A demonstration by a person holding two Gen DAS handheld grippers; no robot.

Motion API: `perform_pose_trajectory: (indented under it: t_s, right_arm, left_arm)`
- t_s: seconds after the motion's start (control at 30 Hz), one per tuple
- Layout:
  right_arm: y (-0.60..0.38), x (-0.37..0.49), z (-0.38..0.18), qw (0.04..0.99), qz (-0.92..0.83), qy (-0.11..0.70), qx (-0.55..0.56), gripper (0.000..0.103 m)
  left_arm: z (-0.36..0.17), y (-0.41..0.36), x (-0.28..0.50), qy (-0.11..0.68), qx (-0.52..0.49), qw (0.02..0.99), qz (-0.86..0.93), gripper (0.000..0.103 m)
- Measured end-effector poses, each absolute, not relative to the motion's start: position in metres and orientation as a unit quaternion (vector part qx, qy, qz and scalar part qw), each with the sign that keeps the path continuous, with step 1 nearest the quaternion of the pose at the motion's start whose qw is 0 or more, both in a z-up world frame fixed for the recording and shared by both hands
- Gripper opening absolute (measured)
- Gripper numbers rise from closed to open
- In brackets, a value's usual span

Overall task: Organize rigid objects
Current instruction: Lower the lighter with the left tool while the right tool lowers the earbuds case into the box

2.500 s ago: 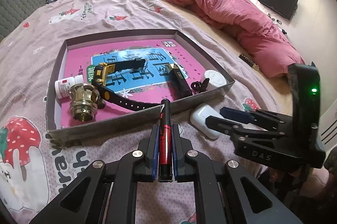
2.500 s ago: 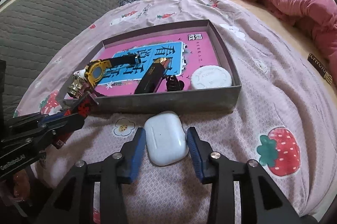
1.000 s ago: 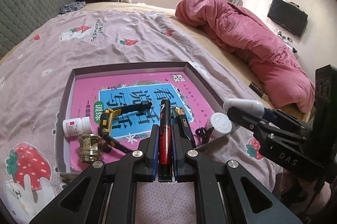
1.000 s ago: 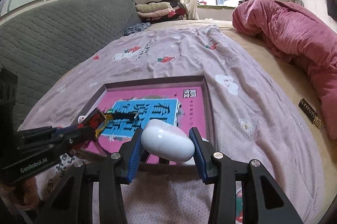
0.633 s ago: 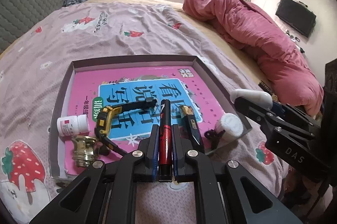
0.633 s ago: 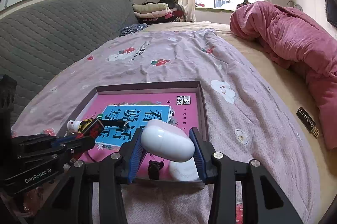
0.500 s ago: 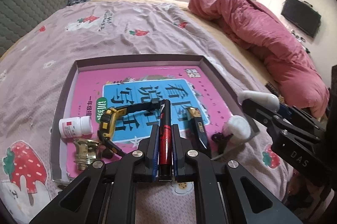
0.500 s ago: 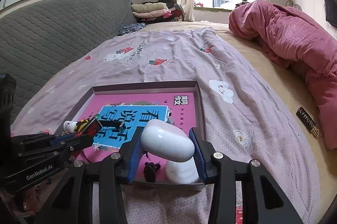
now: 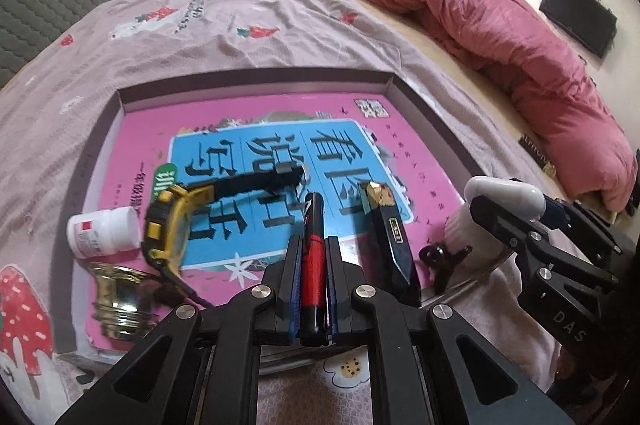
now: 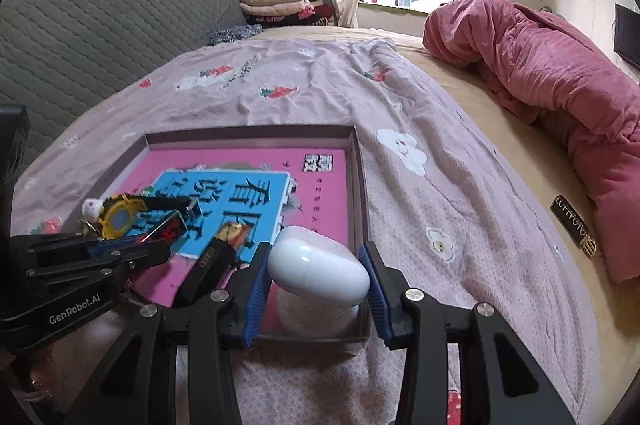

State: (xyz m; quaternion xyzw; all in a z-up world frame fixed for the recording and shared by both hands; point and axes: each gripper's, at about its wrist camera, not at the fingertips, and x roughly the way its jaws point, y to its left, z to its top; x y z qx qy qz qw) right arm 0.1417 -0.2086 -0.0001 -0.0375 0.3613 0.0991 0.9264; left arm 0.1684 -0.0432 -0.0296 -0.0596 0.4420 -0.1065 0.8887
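A shallow grey box (image 9: 256, 81) with a pink book as its floor lies on the bed. My left gripper (image 9: 312, 265) is shut on a red and black pen (image 9: 313, 265), held over the box's near edge. My right gripper (image 10: 316, 269) is shut on a white earbud case (image 10: 318, 271), held above the box's near right corner (image 10: 362, 225); it also shows in the left wrist view (image 9: 504, 191). In the box lie a yellow watch (image 9: 172, 225), a white pill bottle (image 9: 102, 231), a brass knob (image 9: 118, 305), a black lighter (image 9: 390, 237), a small black clip (image 9: 442, 257) and a white round tin (image 10: 316, 309).
The bed has a pink strawberry-print sheet (image 10: 300, 85). A rumpled pink quilt (image 10: 560, 77) lies at the right. A grey quilted headboard (image 10: 80, 25) stands at the left. Folded clothes (image 10: 280, 3) are stacked at the far end. A small black label (image 10: 572, 221) lies right of the box.
Both grippers have moved forward over the box with their loads. The box and its objects look nearer and larger. The earbud case now hangs above the white round tin.
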Motion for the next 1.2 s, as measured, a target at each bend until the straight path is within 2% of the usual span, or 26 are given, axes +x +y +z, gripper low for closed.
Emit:
perform_pose_trajectory:
  t_s: [0.5, 1.2]
  right_arm:
    - [-0.201, 0.132, -0.007, 0.93, 0.093, 0.347, -0.08, 0.045]
    - [-0.219, 0.124, 0.002, 0.934, 0.083, 0.345, -0.037, 0.047]
  left_arm:
    - [-0.036, -0.047, 0.178, 0.444, -0.056, 0.886, -0.122, 0.01]
    - [-0.037, -0.05, 0.181, 0.444, -0.069, 0.882, -0.143, 0.01]
